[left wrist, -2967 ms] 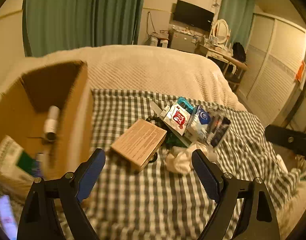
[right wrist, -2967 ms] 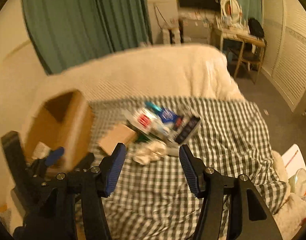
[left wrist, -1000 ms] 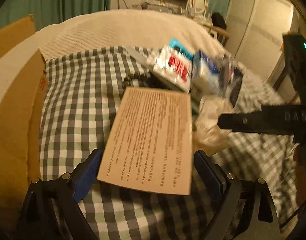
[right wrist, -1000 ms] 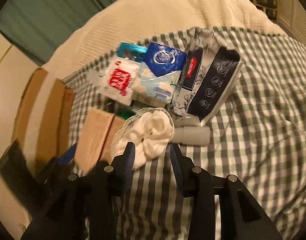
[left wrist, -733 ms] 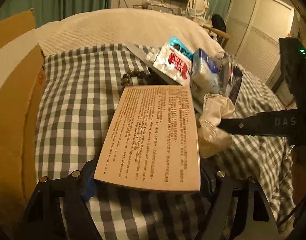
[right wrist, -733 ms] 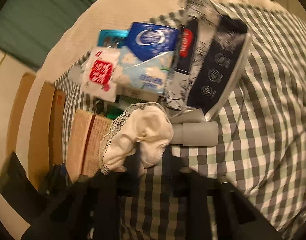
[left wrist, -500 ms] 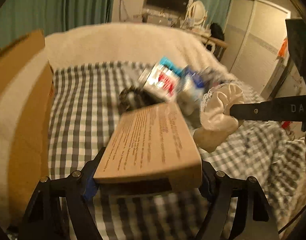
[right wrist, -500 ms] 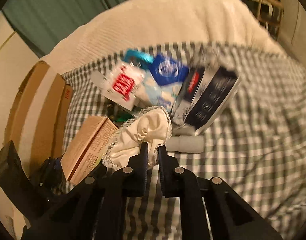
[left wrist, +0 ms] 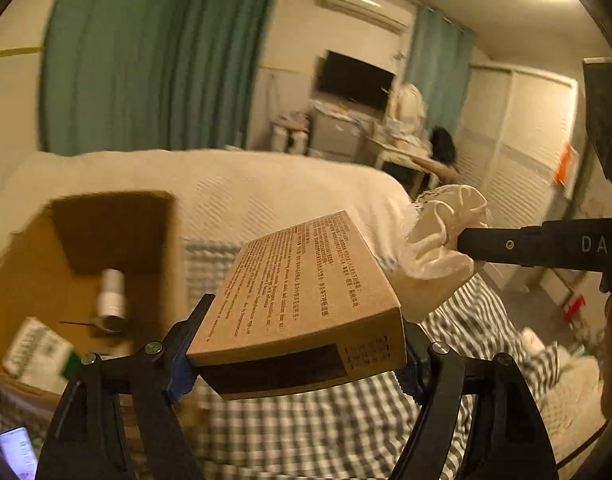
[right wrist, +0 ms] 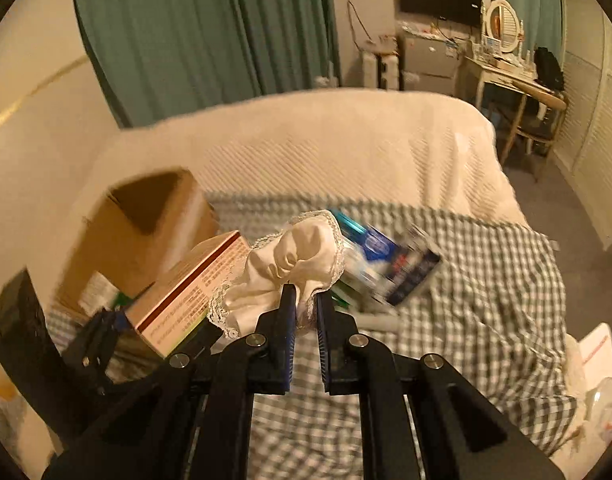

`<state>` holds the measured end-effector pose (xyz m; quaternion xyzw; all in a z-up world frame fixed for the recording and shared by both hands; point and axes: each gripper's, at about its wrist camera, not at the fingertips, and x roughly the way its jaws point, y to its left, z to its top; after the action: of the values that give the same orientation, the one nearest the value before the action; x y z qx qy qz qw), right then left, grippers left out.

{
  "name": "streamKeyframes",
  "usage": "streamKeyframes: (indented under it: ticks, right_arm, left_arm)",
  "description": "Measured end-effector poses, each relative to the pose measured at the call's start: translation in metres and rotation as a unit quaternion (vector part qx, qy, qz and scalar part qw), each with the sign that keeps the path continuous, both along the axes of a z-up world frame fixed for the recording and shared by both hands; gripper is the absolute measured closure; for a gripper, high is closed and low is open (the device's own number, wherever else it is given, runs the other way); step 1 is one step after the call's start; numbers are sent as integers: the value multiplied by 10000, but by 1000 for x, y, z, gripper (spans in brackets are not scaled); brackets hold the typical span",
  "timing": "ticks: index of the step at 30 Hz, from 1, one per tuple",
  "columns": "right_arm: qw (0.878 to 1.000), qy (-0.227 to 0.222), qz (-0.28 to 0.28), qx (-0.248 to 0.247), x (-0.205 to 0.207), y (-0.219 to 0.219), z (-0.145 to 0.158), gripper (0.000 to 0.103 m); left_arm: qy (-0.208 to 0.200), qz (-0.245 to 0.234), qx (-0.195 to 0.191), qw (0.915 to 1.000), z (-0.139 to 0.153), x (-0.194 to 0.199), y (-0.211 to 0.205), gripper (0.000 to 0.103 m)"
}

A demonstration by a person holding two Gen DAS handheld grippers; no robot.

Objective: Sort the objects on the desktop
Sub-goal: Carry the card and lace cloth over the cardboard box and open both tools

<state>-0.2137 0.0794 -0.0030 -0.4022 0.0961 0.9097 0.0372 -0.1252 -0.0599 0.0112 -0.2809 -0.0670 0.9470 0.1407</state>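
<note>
My left gripper (left wrist: 296, 354) is shut on a flat brown printed box (left wrist: 302, 284) and holds it in the air above the checked cloth (left wrist: 306, 420). Beside it on the right, my right gripper (right wrist: 305, 304) is shut on a white lace-edged cloth (right wrist: 294, 264), also lifted; the same white cloth (left wrist: 437, 252) hangs from the right gripper's finger in the left wrist view. The brown box (right wrist: 186, 284) shows at the left in the right wrist view. An open cardboard carton (left wrist: 78, 264) stands to the left with a white bottle (left wrist: 112, 296) and a green-white pack (left wrist: 38, 350) inside.
Several packets (right wrist: 385, 264) and a grey tube (right wrist: 379, 322) still lie in a heap on the checked cloth (right wrist: 485, 280). A phone (left wrist: 18, 456) lights up at the lower left. White bedding (right wrist: 325, 144) lies behind; a desk and cupboards stand at the far right.
Both grippers closed on their things and rose off the cloth: the left lifted the brown box, the right lifted the white cloth. The carton's inside has come back into the left view.
</note>
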Motion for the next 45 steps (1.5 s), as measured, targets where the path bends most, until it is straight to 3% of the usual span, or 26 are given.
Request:
streamKeyframes:
  ticks: [3, 7, 12, 19, 20, 21, 23, 25, 30, 34, 40, 45]
  right_arm:
    - [9995, 245, 177, -80, -9, -21, 17, 94]
    - [9974, 328, 618, -166, -33, -61, 20, 94]
    - [9934, 175, 1123, -172, -66, -110, 0, 94]
    - [9886, 50, 1503, -36, -108, -164, -36, 93]
    - [9890, 32, 1479, -89, -112, -166, -40, 91]
    - [9893, -5, 1448, -177, -115, -167, -44, 83]
    - [9892, -138, 1375, -493, -119, -165, -52, 74]
    - [9885, -115, 1353, -668, -117, -160, -51, 65]
    - [9910, 217, 1306, -172, -96, -149, -32, 64]
    - [9935, 468, 1037, 61, -59, -105, -17, 64]
    - [9987, 501, 4, 91, -24, -12, -12, 64]
    - [9965, 355, -752, -78, -10, 58, -30, 64]
  left_arm:
    - [106, 466, 17, 9989, 11, 0, -32, 23]
    - [107, 1184, -273, 9925, 9, -4, -77, 23]
    - [-275, 1805, -419, 9823, -22, -27, -125, 23]
    - [-713, 2243, -774, 9688, -55, -40, -144, 23]
    - [-774, 2309, -840, 9662, -56, -41, -146, 20]
    - [-807, 2330, -886, 9651, -57, -40, -146, 19]
    - [-783, 2394, -989, 9627, -56, -37, -145, 7]
    - [-699, 2442, -1108, 9608, -53, -35, -142, 6]
    - [-517, 2360, -1234, 9625, -35, -21, -116, 6]
    - [-336, 2113, -1127, 9703, -19, -9, -92, 6]
    - [-188, 1189, -915, 9885, -8, 4, -22, 4]
    - [-383, 354, -755, 9958, -30, -5, 43, 4]
